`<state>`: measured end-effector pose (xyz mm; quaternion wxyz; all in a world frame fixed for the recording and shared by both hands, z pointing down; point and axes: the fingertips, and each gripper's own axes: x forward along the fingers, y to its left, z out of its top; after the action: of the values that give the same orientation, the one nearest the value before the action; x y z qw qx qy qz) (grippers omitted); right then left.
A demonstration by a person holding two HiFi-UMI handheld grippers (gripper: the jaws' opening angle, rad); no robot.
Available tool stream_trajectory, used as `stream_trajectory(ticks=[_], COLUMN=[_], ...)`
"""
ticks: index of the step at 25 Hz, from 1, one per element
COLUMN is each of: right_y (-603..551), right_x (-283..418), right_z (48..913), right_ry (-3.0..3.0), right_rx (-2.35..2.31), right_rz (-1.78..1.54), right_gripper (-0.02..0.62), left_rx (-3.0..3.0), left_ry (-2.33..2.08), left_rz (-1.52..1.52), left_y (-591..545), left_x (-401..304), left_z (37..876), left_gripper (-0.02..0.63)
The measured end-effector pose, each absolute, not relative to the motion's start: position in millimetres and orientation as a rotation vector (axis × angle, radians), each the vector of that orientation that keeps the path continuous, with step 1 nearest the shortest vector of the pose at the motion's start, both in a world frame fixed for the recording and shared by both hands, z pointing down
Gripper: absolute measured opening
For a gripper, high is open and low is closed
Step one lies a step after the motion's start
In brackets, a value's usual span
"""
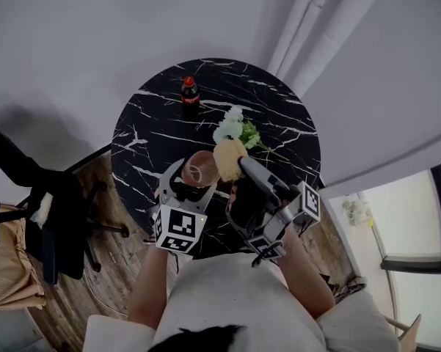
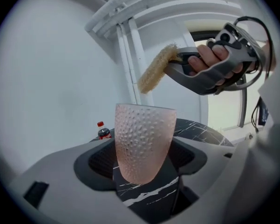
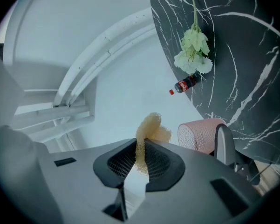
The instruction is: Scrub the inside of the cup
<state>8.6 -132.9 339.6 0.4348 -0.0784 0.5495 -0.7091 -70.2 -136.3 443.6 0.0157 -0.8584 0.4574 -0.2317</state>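
My left gripper (image 1: 194, 188) is shut on a pink dimpled cup (image 1: 200, 169), held over the near part of the round black marble table (image 1: 154, 134). In the left gripper view the cup (image 2: 143, 141) stands upright between the jaws. My right gripper (image 1: 244, 164) is shut on a tan loofah sponge (image 1: 229, 158), which hangs right beside the cup's rim and outside it. The sponge (image 2: 157, 69) shows above the cup's mouth there. In the right gripper view the sponge (image 3: 146, 134) is pinched between the pads, with the cup (image 3: 202, 133) just to its right.
A cola bottle (image 1: 190, 92) stands at the table's far side. A bunch of white flowers (image 1: 235, 127) lies near the middle, just past the sponge. A dark office chair (image 1: 55, 218) stands on the wooden floor at the left. Grey walls and white pipes surround the table.
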Motion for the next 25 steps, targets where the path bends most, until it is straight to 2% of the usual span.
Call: stream_trajectory(ticks=[10, 25], right_y=[-139.1, -135.0], right_x=[26.5, 50.7], right_z=[360.3, 394.7], right_ry=[1.529, 1.755], right_rx=[-0.374, -0.631], right_rz=[-1.750, -1.726], right_gripper=[0.057, 0.057], left_rx=[-2.826, -2.962], left_ry=[1.523, 1.499], left_rz=[-0.581, -0.530], left_y=[-127.7, -116.8], left_x=[-83.6, -74.8], left_z=[452.5, 460.6], left_gripper=[0.348, 0.348])
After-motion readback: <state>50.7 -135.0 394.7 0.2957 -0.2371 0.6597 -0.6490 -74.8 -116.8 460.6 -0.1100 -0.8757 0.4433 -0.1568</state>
